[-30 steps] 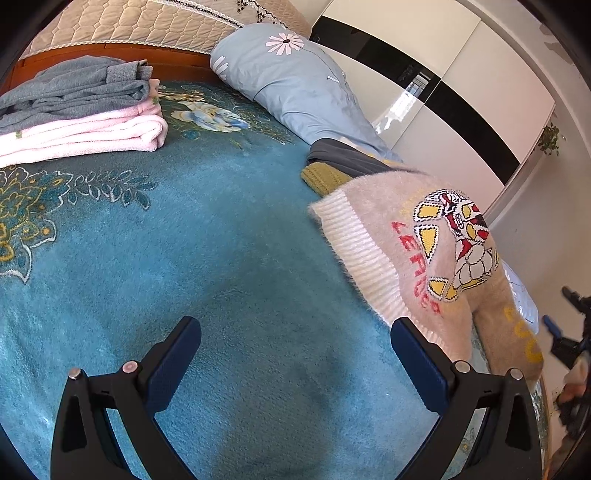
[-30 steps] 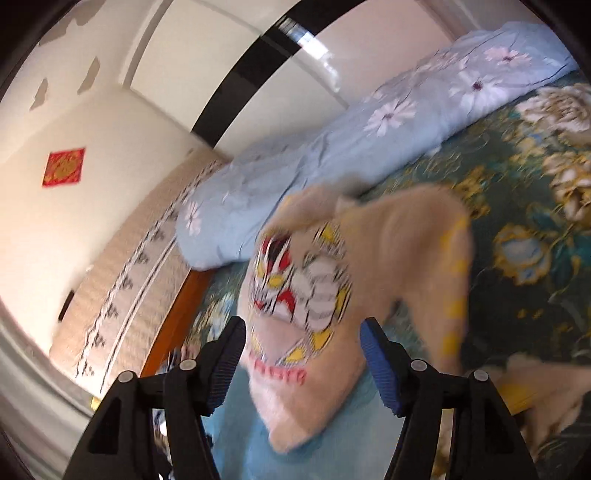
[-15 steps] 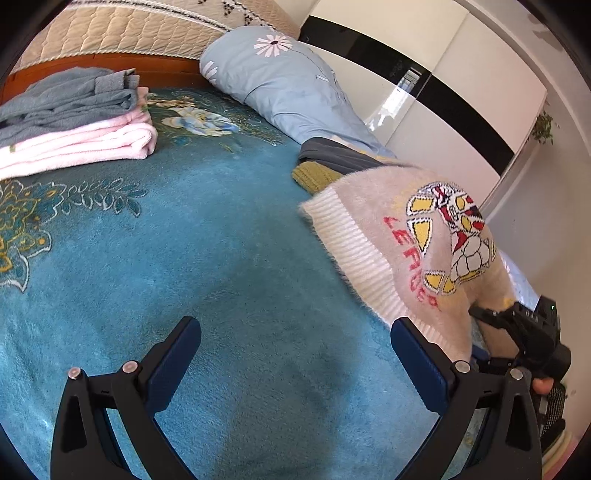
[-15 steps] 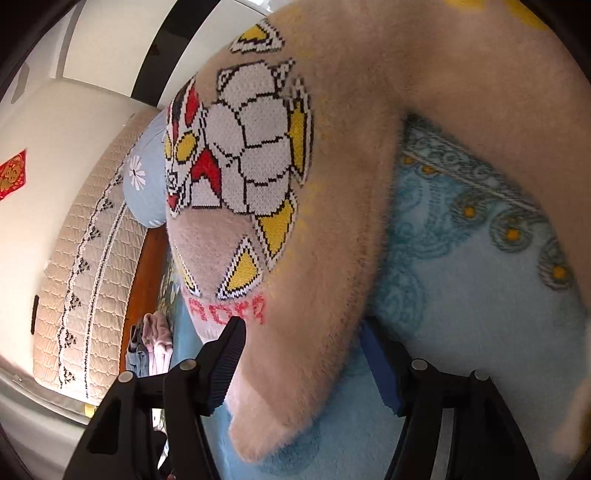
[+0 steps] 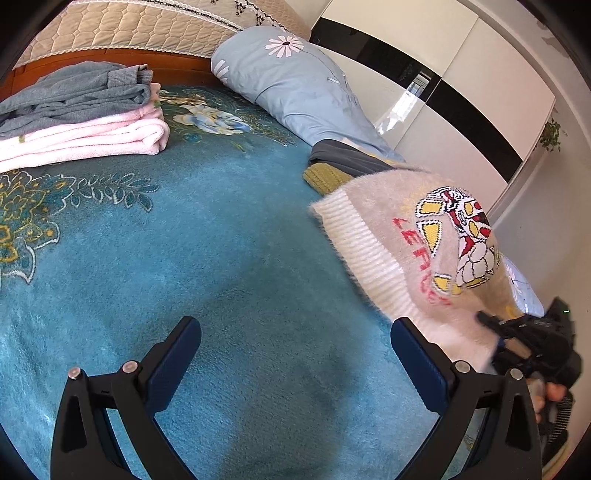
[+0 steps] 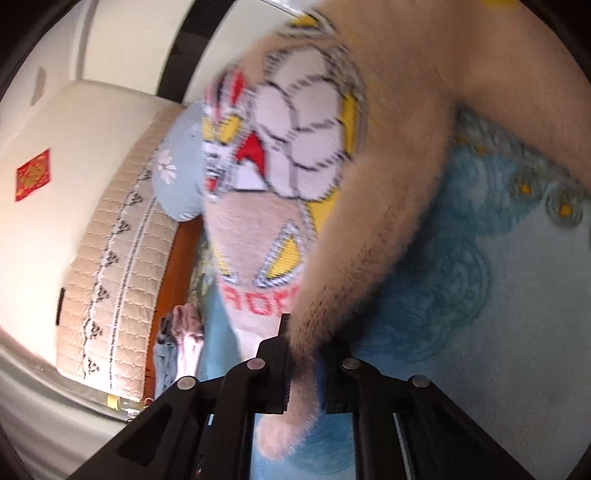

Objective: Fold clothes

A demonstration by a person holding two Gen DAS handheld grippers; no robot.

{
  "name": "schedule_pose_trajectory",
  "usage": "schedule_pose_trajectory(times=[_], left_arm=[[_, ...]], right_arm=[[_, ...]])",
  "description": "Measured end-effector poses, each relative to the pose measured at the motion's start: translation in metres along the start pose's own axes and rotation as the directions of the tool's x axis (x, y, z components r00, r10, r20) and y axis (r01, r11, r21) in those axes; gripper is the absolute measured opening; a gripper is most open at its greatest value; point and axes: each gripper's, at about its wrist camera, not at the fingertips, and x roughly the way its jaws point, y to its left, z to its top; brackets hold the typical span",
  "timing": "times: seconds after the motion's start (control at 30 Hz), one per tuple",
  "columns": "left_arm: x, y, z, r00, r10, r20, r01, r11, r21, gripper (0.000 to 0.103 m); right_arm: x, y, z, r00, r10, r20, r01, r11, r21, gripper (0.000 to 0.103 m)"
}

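Note:
A fuzzy beige sweater (image 5: 413, 251) with a red, yellow and white cartoon figure and a white ribbed hem lies bunched on the right side of the blue bed cover (image 5: 184, 258). My right gripper (image 6: 303, 365) is shut on a fuzzy beige edge of the sweater (image 6: 332, 184), which fills its view. It shows in the left wrist view (image 5: 491, 325) at the sweater's near right edge. My left gripper (image 5: 295, 354) is open and empty, low over the bare cover, left of the sweater.
A folded pile of pink and grey clothes (image 5: 81, 122) sits at the far left by the headboard (image 5: 129, 26). A light blue flowered pillow (image 5: 295, 85) lies at the back. Dark grey and mustard clothes (image 5: 340, 166) lie behind the sweater. White wardrobe (image 5: 461, 92) beyond.
My right gripper has closed from open onto the sweater's edge after moving in to it. The left gripper has hardly moved and stays open.

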Motion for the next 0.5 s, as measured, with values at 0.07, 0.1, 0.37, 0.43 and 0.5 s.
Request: schedule_pose_trajectory(times=[0.07, 0.1, 0.37, 0.43, 0.5], left_arm=[[0.001, 0.000, 0.000, 1.000, 0.005, 0.000, -0.005, 1.000, -0.002, 0.102], [0.001, 0.000, 0.000, 1.000, 0.006, -0.002, -0.006, 1.000, 0.001, 0.102], [0.011, -0.024, -0.003, 0.993, -0.078, -0.087, 0.084, 0.994, 0.067, 0.102], [0.013, -0.034, -0.004, 0.990, -0.099, -0.102, 0.108, 0.991, 0.085, 0.102], [0.021, -0.044, -0.003, 0.984, -0.127, -0.126, 0.139, 0.986, 0.089, 0.102]], right_arm=[[-0.020, 0.018, 0.003, 0.998, 0.063, 0.017, -0.062, 0.996, -0.066, 0.010], [-0.033, 0.026, 0.003, 0.995, 0.099, 0.020, -0.097, 0.991, -0.096, 0.010], [-0.135, 0.035, -0.009, 0.979, 0.188, 0.077, -0.159, 0.945, -0.286, 0.010], [-0.147, 0.013, -0.006, 0.983, 0.145, 0.110, -0.113, 0.960, -0.257, 0.010], [-0.151, -0.010, -0.004, 0.982, 0.121, 0.143, -0.090, 0.975, -0.205, 0.010]])
